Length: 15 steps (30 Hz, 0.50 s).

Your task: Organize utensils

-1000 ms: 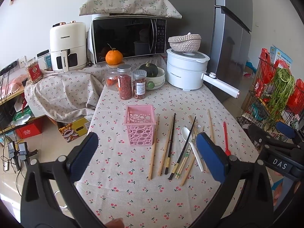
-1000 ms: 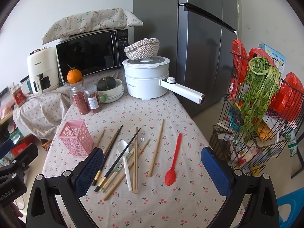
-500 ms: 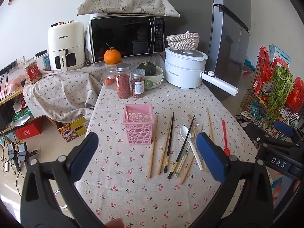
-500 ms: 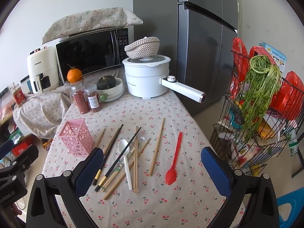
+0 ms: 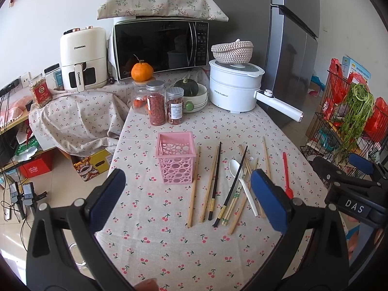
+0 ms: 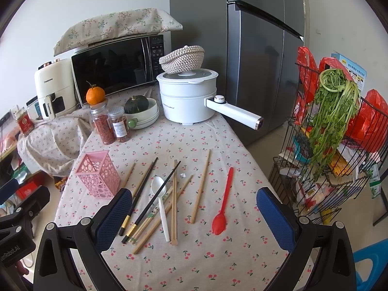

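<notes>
On the cherry-print table [image 5: 155, 249], near its left edge, stands the pink utensil holder [image 5: 175, 161], upright and empty as far as we can see. Spread to its right toward the right edge lie the chopsticks [image 5: 213, 181], wooden and black, some crossing each other, with the white spoon [image 5: 238, 177] tangled among them and the red spoon [image 6: 224, 201] lying apart, nearest the right edge.

We hold the left gripper [image 5: 186, 201] above the near edge, released, fingers spread wide with nothing between them. The right gripper [image 6: 194, 214] hangs likewise, wide apart and empty, over the near-right part of the table.

We judge that nothing is sorted yet and the first pick is in hand. To do it well, we would start with a piece that lies free, such as the red spoon or the lone wooden chopstick just beside the holder, close across its narrow width near the middle, and lower it end-first into the holder. We would leave the crossed pile until the top black chopstick is lifted off.

Our right wrist view shows the red spoon whole, bowl toward us; our left wrist view hides that bowl behind a blue pad [image 5: 269, 201]. Our left view, though, looks down into the holder's open mouth.
</notes>
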Each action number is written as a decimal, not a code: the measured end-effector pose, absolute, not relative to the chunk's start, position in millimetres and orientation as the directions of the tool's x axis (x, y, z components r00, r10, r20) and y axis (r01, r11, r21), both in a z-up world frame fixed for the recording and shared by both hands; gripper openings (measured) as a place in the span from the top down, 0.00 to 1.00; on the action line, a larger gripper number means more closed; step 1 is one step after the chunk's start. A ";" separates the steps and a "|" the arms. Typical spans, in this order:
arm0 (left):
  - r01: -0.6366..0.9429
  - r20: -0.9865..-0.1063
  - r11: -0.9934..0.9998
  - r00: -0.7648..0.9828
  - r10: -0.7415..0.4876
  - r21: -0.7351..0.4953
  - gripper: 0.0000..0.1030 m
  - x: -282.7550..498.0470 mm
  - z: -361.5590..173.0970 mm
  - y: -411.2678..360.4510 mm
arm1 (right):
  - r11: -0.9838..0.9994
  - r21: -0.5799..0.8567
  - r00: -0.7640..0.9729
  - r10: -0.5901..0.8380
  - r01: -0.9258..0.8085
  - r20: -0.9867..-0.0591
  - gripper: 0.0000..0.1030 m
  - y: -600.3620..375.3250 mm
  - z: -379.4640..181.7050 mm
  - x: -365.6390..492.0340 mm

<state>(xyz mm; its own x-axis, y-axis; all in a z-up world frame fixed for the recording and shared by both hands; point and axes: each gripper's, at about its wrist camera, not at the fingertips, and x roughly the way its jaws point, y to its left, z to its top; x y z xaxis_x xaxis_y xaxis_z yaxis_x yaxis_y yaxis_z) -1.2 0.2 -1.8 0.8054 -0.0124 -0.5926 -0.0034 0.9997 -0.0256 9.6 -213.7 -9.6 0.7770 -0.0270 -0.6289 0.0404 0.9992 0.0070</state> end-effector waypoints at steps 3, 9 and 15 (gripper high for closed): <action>-0.003 -0.593 1.000 0.805 -0.013 -0.025 0.01 -0.8 -1.6 -0.4 | 0.999 0.006 0.776 -0.027 0.040 -0.630 0.00 -213.8 -10.0 9.6; -0.004 -0.593 1.000 0.805 -0.012 -0.025 0.01 -1.1 -1.6 -0.5 | 0.999 0.006 0.776 -0.027 0.040 -0.631 0.00 -213.8 -10.4 9.5; -0.003 -0.593 1.000 0.805 -0.012 -0.025 0.01 -1.2 -1.7 -0.5 | 0.999 0.007 0.776 -0.027 0.040 -0.630 0.00 -213.8 -10.7 9.2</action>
